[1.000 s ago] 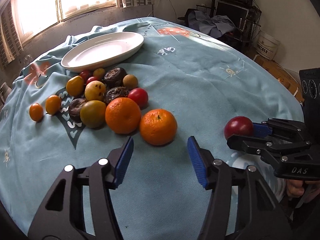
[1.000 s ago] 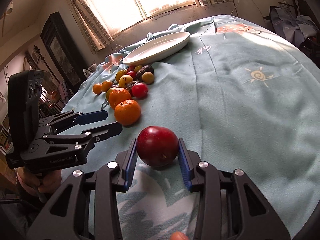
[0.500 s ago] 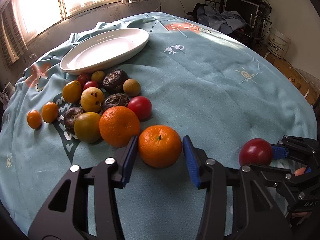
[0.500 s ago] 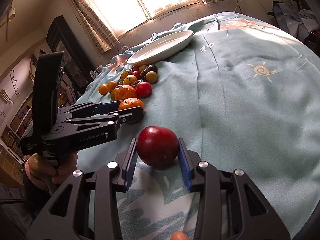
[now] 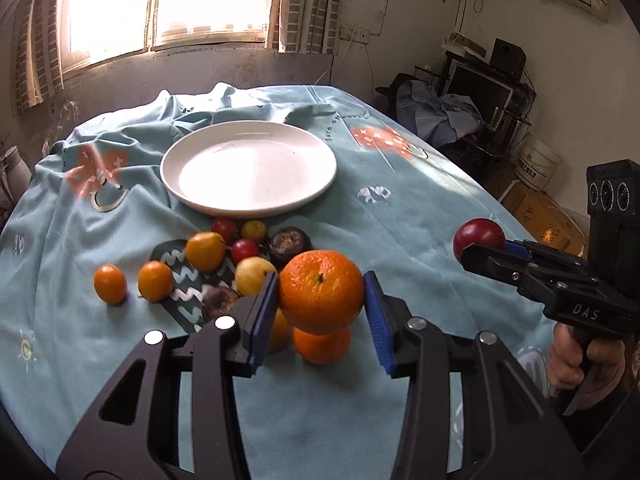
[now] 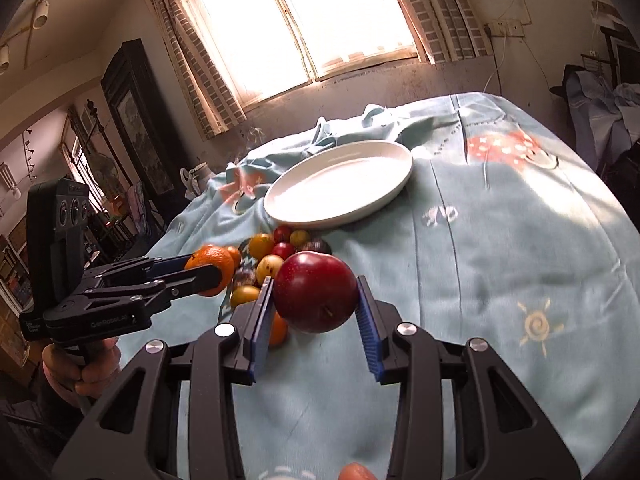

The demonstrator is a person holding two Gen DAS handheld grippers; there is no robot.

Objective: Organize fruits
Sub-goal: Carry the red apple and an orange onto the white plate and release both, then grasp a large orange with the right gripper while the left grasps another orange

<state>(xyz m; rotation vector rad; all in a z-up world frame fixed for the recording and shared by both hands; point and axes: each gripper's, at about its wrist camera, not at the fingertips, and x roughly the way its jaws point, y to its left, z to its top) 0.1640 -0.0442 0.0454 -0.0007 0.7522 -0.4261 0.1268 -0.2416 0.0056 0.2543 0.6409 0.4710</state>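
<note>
- Now, the orange point(image 5: 321, 291) sits clamped between the blue pads of my left claw point(image 5: 320, 316), lifted clear of the worktop point(image 5: 420, 208), with a second orange point(image 5: 322, 346) on the cloth directly beneath it.
- The red plum point(image 6: 316, 297) is gripped the same way in my right claw point(image 6: 316, 320), also off the cloth, out ahead of my right hand.
- Both claws are clenched on fruit, so I judge the step in hand to be the carry: two pieces picked, neither yet set down.
- Ahead of both claws, past the heap, lies the white plate point(image 5: 248, 204), with nothing on it.
- Between my claws and that plate sits the pile of small fruits point(image 5: 224, 256): yellow, red and dark ones, with two little orange ones off to the left of my left claw.
- The next move, as I see it, calls for taking both claws forward over the heap, high enough to miss it, then lowering and releasing one at a time so the round fruits don't roll off the shallow rim.
</note>
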